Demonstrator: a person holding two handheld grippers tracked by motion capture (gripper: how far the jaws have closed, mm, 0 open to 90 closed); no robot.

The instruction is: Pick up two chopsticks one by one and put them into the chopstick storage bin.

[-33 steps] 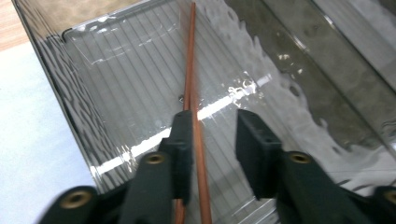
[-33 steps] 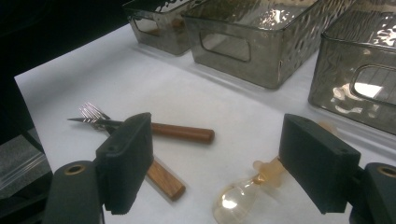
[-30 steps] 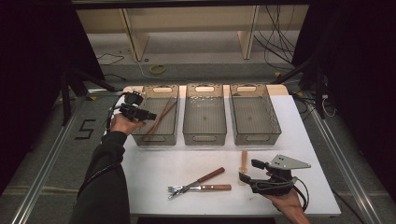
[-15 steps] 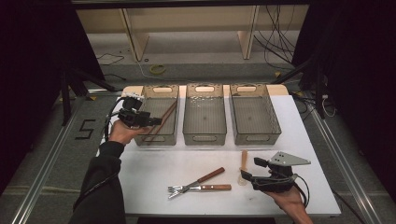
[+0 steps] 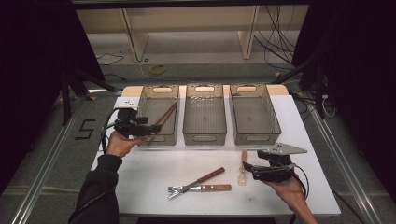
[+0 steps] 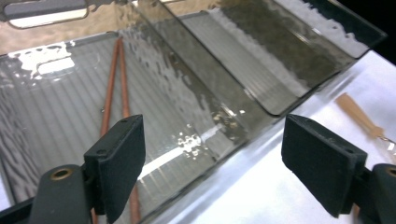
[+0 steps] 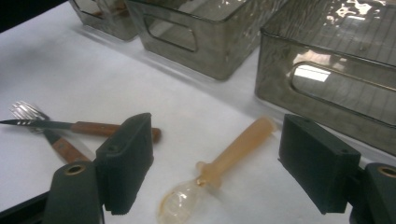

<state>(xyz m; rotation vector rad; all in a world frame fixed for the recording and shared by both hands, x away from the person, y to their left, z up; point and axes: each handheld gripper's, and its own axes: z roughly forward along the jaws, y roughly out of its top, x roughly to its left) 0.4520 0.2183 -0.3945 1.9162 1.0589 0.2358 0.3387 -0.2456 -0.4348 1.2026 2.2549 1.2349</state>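
The work looks like sorting cutlery into three bins, with the chopsticks (image 5: 164, 117) already lying in the left bin (image 5: 159, 115), one end propped on its rim. The left gripper (image 5: 150, 130) hangs at that bin's near left corner; its jaws have just been opening and now stand spread with nothing between them.

The step in hand, as I judge it, belongs to the right gripper (image 5: 248, 169). Its jaws are spread wide and empty, framing the spoon (image 7: 219, 168), which lies flat on the table (image 5: 299, 140) in front of the right bin (image 5: 254, 112), handle toward the bin (bowl toward the person).

To do it well, lower the jaws squarely over the spoon's handle, not the rounded bowl, and close only once both pads sit level with it. The handle is thin and lies flat, so a shallow approach risks skidding it. The fork (image 5: 194, 185) and knife (image 5: 205, 187), crossed left of the spoon, are well apart.
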